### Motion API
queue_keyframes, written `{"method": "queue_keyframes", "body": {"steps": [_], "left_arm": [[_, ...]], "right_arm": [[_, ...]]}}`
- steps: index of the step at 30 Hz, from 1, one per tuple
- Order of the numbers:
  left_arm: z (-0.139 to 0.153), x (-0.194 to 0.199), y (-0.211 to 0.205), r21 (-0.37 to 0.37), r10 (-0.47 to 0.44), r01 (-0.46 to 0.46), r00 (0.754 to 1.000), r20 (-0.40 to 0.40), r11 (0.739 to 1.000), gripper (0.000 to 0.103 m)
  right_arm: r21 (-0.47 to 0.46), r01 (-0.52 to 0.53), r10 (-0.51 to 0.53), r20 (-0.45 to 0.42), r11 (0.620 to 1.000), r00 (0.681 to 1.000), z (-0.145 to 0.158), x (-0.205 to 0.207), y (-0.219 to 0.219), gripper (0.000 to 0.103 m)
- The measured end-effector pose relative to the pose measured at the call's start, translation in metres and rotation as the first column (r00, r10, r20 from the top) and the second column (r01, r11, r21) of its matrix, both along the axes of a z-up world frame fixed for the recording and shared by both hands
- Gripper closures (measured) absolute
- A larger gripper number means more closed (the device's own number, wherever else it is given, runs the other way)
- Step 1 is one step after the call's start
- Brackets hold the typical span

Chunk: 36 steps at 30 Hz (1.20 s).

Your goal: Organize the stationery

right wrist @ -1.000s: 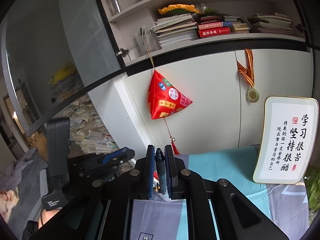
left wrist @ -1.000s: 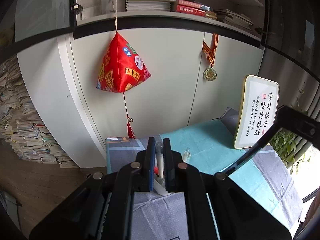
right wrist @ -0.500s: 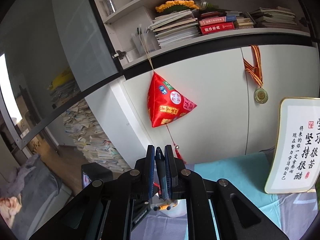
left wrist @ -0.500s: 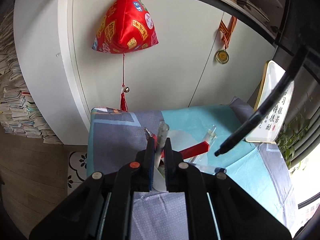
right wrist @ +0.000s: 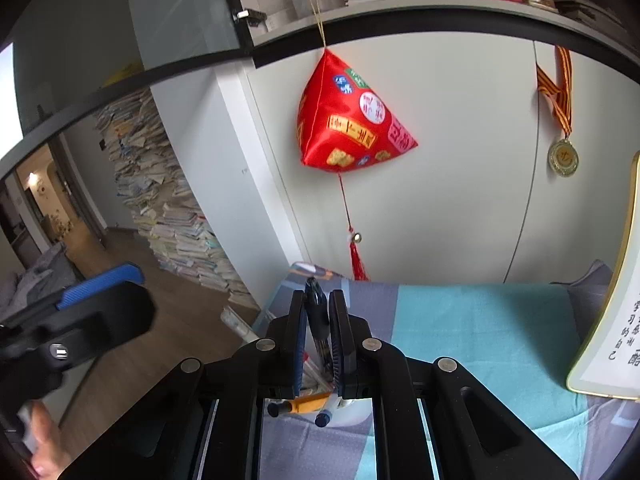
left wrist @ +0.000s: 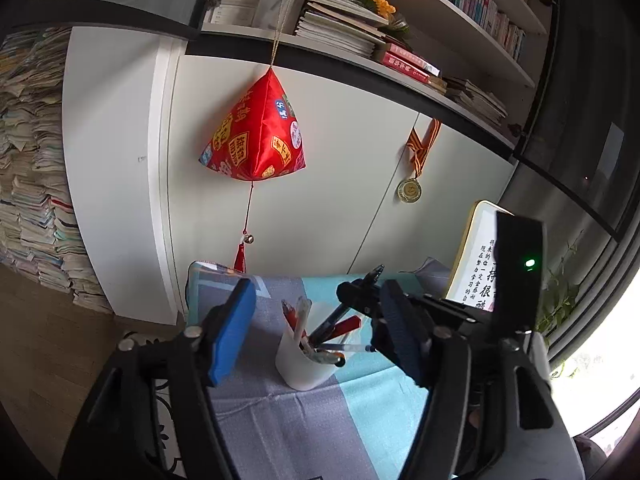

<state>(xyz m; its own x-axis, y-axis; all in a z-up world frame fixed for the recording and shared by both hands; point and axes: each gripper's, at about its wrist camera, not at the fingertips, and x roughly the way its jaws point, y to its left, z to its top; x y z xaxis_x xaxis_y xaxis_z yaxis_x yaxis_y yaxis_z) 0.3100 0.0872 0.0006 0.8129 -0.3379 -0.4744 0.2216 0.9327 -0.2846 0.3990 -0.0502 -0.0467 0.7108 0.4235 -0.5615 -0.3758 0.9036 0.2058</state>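
White cupboard doors (left wrist: pixel 340 184) stand at the back, and a red cloth charm (left wrist: pixel 256 140) hangs on them beside a gold medal (left wrist: pixel 409 191). Books (left wrist: pixel 340 28) lie on the shelf above, and tall piles of paper (left wrist: pixel 28 184) stand on the floor at the left. Below is a table with a grey and teal cloth (left wrist: pixel 320 432). A framed sign (right wrist: pixel 612 320) with black writing stands at the right side of the table.

On the cloth stands a white cup (left wrist: pixel 306 364). It has many pens (left wrist: pixel 304 320) in it, some red, some clear, and they stick out at a slant.

From its own camera, the left gripper (left wrist: pixel 316 332) is spread wide, with one blue pad on each side of the cup, and it holds nothing.

The right gripper (right wrist: pixel 318 344) is closed tight on a dark pen (right wrist: pixel 316 308). The pen points up and away between the two fingers. From the left camera, this pen's lower end reaches down to the cup, among the other pens. From the right camera, the cup's rim and some pen ends show just under the fingers
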Motion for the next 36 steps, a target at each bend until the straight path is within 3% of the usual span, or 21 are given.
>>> {"method": "queue_keyframes", "body": {"steps": [6,7,9,11,13,16,23,32,36], "left_arm": [[-0.009,-0.038,0.012,0.008,0.065,-0.065,0.997,0.041,0.998,0.014],[-0.012,-0.044,0.012,0.024,0.077,-0.078,0.996,0.041,0.997,0.01],[-0.019,-0.056,0.013,0.056,0.106,-0.109,0.993,0.049,0.992,0.005],[-0.027,-0.068,0.016,0.064,0.137,-0.14,0.989,0.052,0.988,0.001],[-0.035,-0.079,0.018,0.062,0.164,-0.166,0.986,0.036,0.984,0.001],[-0.043,-0.095,0.017,0.077,0.217,-0.218,0.976,0.024,0.973,0.001],[-0.053,-0.137,-0.01,0.216,0.309,-0.319,0.948,0.078,0.923,0.001],[-0.059,-0.186,-0.043,0.226,0.291,-0.295,0.955,0.051,0.928,0.001],[-0.06,-0.207,-0.058,0.255,0.313,-0.32,0.947,0.069,0.913,0.001]], "right_arm": [[0.005,-0.003,0.003,-0.028,1.0,1.0,-0.016,-0.02,-0.006,0.092],[0.007,0.003,-0.003,-0.02,1.0,1.0,-0.015,-0.028,-0.011,0.087],[0.012,0.022,-0.022,0.016,1.0,1.0,-0.011,-0.047,-0.022,0.067],[0.02,0.057,-0.059,0.062,0.998,0.996,-0.005,-0.071,-0.037,0.029],[0.013,0.104,-0.104,0.093,0.995,0.99,-0.001,-0.097,-0.054,0.02],[-0.012,0.152,-0.151,0.076,0.988,0.986,0.001,-0.131,-0.077,0.019],[0.012,0.287,-0.288,0.036,0.958,0.957,-0.004,-0.215,-0.123,0.019],[0.028,0.353,-0.353,-0.001,0.935,0.936,0.002,-0.285,-0.152,0.019],[-0.052,0.389,-0.388,0.031,0.92,0.921,0.003,-0.31,-0.15,0.019]]}}
